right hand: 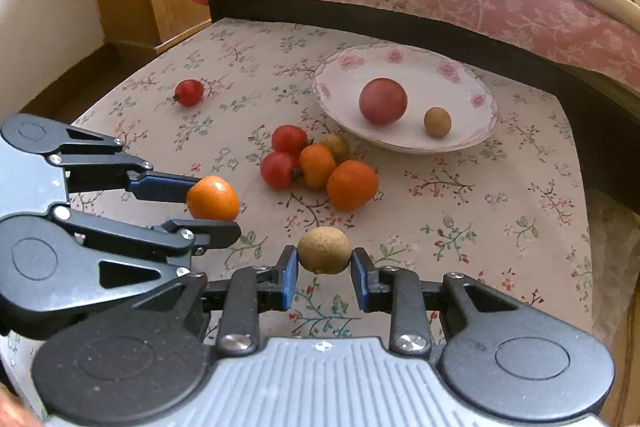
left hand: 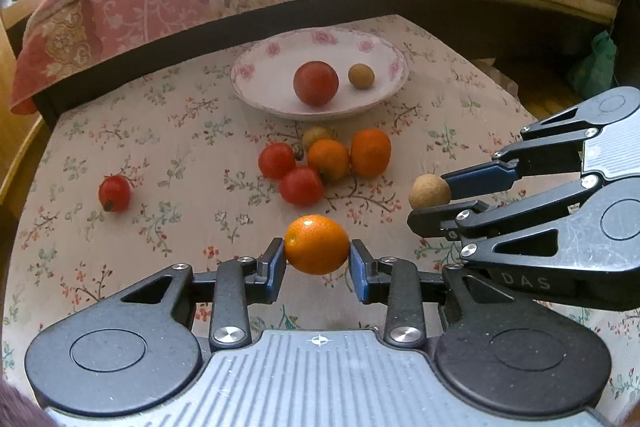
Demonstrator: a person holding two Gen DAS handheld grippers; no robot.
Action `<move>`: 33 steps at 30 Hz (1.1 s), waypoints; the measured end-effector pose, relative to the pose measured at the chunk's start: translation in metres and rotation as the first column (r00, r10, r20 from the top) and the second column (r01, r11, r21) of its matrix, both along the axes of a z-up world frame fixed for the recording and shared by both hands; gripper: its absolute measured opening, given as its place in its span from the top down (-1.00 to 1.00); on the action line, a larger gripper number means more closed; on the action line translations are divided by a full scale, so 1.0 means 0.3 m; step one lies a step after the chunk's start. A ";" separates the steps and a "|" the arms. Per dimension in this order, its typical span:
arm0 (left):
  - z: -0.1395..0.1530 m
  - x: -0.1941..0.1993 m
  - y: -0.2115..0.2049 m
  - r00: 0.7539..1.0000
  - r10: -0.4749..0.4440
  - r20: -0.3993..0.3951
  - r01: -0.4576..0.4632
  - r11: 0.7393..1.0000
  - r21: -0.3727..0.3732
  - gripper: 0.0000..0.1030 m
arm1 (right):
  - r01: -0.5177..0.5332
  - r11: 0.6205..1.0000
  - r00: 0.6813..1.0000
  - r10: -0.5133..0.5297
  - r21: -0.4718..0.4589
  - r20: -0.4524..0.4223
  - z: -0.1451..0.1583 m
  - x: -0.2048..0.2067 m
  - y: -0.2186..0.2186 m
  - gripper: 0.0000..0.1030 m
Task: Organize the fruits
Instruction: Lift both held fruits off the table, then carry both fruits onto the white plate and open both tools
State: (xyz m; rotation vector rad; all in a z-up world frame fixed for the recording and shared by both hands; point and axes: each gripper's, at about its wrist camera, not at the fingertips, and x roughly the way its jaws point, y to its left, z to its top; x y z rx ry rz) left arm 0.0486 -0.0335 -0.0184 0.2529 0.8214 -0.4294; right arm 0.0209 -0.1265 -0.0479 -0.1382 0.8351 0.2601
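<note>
Right claw point(left hand: 434, 201) marked "DAS"

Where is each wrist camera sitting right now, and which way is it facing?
Left wrist: behind the left gripper, which holds an orange, facing the plate; the right gripper enters at right.
Right wrist: behind the right gripper, which holds a brown fruit, facing the plate.
Shared: plate, fruit cluster, both grippers.

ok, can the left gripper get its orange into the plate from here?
Probably yes. The left gripper is shut on the orange, and the plate lies straight ahead with open room left of the red fruit. The fruit cluster sits between them, so it would likely need to pass above.
</note>
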 end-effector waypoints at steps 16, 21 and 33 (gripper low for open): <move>0.036 0.057 -0.019 0.999 0.006 0.053 -0.005 1.000 -0.017 0.21 | 0.035 0.999 0.999 -0.036 0.024 0.036 0.041 0.054 -0.032 0.40; 0.051 0.088 -0.025 0.998 0.014 0.064 -0.012 0.999 -0.032 0.21 | 0.051 0.998 0.997 -0.053 0.035 0.049 0.057 0.083 -0.046 0.40; 0.051 0.193 -0.058 0.996 0.016 0.087 -0.013 0.999 -0.039 0.21 | 0.081 0.995 0.995 -0.084 0.054 0.059 0.056 0.189 -0.096 0.40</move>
